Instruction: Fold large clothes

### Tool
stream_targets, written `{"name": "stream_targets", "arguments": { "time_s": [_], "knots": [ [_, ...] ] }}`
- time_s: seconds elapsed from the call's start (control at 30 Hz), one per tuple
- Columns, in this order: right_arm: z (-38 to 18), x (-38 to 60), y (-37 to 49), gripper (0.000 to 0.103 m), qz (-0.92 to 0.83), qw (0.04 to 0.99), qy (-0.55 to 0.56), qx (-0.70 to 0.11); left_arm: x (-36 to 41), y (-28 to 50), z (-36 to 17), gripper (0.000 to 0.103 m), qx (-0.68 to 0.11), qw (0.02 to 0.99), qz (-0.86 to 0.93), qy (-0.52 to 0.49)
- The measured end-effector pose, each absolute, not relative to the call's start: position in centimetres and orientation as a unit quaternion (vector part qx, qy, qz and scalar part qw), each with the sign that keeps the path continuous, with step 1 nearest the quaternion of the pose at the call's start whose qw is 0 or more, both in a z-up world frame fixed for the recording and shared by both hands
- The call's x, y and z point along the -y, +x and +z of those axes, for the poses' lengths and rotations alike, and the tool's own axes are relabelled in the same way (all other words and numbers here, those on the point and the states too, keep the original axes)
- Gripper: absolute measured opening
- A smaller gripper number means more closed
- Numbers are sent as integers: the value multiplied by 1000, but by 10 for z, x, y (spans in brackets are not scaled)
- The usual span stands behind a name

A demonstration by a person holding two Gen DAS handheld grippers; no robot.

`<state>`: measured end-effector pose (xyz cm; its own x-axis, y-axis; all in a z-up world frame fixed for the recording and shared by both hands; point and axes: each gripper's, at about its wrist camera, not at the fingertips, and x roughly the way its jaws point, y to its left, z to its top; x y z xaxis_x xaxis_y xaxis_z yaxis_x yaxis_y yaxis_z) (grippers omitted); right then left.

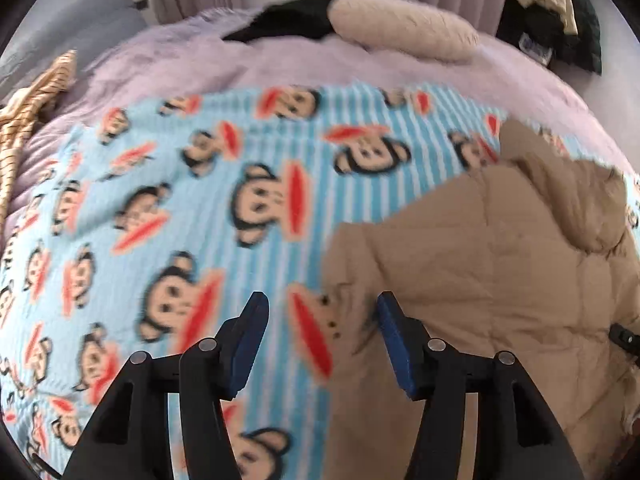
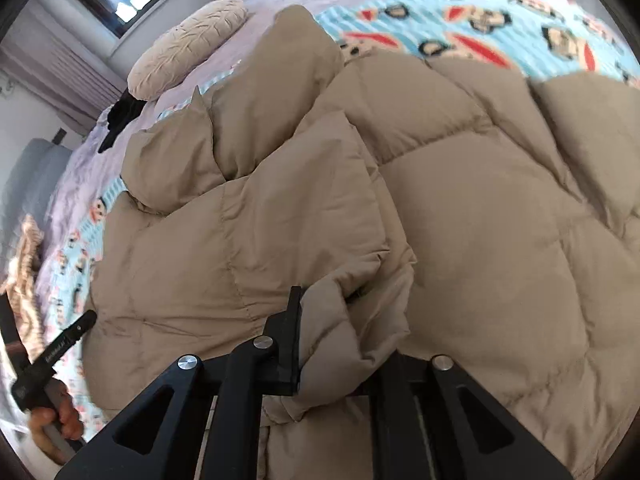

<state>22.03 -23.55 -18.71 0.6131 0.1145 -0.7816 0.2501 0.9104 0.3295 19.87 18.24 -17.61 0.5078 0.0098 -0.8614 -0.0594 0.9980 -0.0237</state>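
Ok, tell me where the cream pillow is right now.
The cream pillow lies at the far end of the bed on the lilac cover, beside a black garment, beyond the monkey-print blanket; the right wrist view shows it upper left.

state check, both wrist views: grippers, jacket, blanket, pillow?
left gripper: open, empty, over the blanket beside the jacket's edge
right gripper: shut on a fold of the jacket
tan puffer jacket: spread, partly folded
monkey-print blanket: spread flat under it
cream pillow: lying apart
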Motion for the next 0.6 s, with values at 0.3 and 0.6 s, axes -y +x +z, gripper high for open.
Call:
{"name": "stream_targets", "arguments": {
  "time_s": [0.3,0.6],
  "knots": [
    [-135,256,151,16,-150,905,185,-353,-166,160,-183,58,-524,852,-9,16],
    [-174,256,175,14,-107,875,152,-447,-154,156,-196,58,-540,841,21,20]
  ]
}}
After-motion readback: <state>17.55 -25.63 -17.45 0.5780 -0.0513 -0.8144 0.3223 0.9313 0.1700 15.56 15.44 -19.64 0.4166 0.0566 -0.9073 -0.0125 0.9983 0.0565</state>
